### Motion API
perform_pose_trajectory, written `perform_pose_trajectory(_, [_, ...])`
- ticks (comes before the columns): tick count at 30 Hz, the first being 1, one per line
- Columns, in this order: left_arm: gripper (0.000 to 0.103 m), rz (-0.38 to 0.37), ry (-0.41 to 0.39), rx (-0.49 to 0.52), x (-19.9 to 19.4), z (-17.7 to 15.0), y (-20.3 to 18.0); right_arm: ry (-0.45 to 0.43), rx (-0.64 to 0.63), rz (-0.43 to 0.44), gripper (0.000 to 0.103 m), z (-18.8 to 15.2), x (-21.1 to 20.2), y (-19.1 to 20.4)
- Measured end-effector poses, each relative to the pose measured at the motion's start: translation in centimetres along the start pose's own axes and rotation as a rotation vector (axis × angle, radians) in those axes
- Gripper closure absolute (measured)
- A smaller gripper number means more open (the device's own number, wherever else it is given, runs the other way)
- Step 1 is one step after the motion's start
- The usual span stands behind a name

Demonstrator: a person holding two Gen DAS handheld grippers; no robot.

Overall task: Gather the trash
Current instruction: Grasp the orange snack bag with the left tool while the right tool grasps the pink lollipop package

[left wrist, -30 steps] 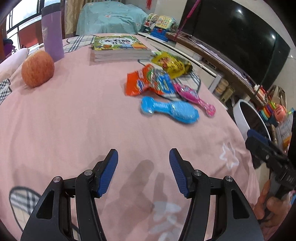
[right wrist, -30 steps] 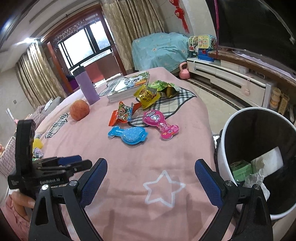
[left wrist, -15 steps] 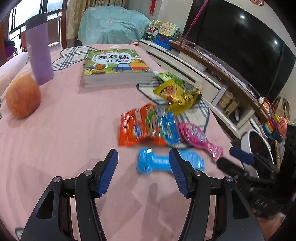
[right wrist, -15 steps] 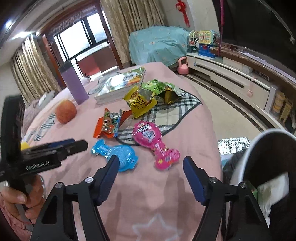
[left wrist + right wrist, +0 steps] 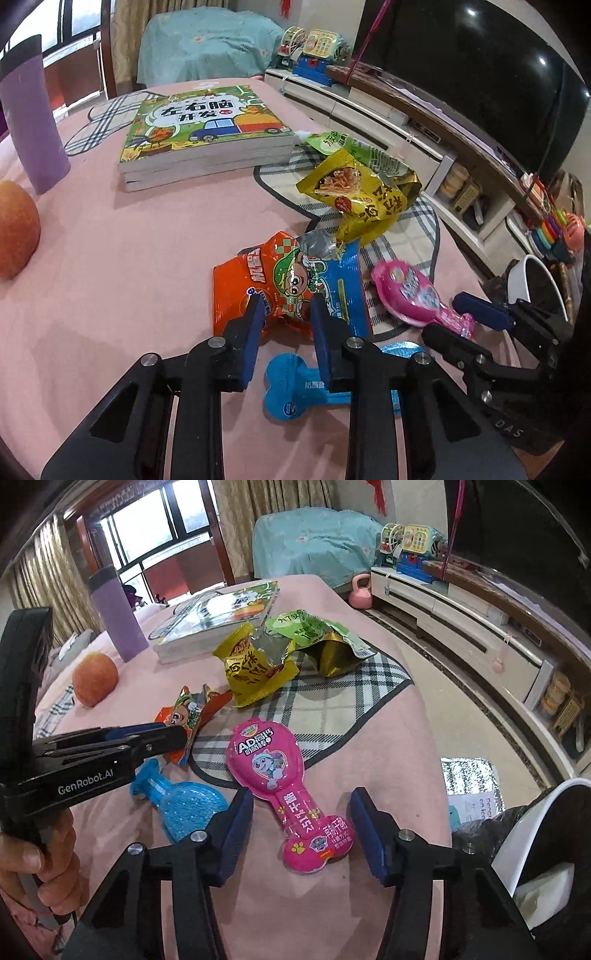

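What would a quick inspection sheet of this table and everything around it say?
Surface: pink tablecloth with plaid patches.
Job's things: orange snack bag, yellow wrapper, green wrapper, pink candy pack, blue candy pack; white bin beside the table.
Clutter: stacked books, purple cup, an apple.
Grippers: left gripper has just been closing, its fingers either side of the orange snack bag's edge; right gripper has just been closing, open around the pink candy pack's handle.
Cables: nothing seen.
Surroundings: television, toys, covered furniture, curtained window.
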State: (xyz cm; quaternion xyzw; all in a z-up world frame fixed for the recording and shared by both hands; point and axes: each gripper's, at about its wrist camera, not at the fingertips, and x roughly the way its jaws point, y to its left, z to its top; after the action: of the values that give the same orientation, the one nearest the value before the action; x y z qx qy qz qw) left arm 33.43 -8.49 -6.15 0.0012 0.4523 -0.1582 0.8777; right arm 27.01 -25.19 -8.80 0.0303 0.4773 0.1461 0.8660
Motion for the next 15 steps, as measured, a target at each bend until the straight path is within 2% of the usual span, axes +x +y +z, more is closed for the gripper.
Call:
perform_pose_trajectory(1, [0.081,-0.006,-0.001,-0.002,-0.1,-0.1,0.1,0.002,-0.012,-0.010,0.056,0.0,0.0,0.2])
perform_pose_trajectory(3, [0.083,-0.011,-0.002,-0.006,-0.5,-0.3,0.3,0.005,-0.029,-0.025,0.072,-0.1,0.0,0.5])
perform_pose_trajectory(6, [0.085,-0.019,0.000,-0.015,-1.3,-1.2,0.6,0.003,-0.039,-0.025,0.081,-0.3,-0.2,0.9])
perform_pose_trajectory(15, [0.085,-0.054,0.015,-0.076,-5.0,-5.9,1.8,0.008,-0.014,0.061,0.081,-2.5,-1.7,2.1])
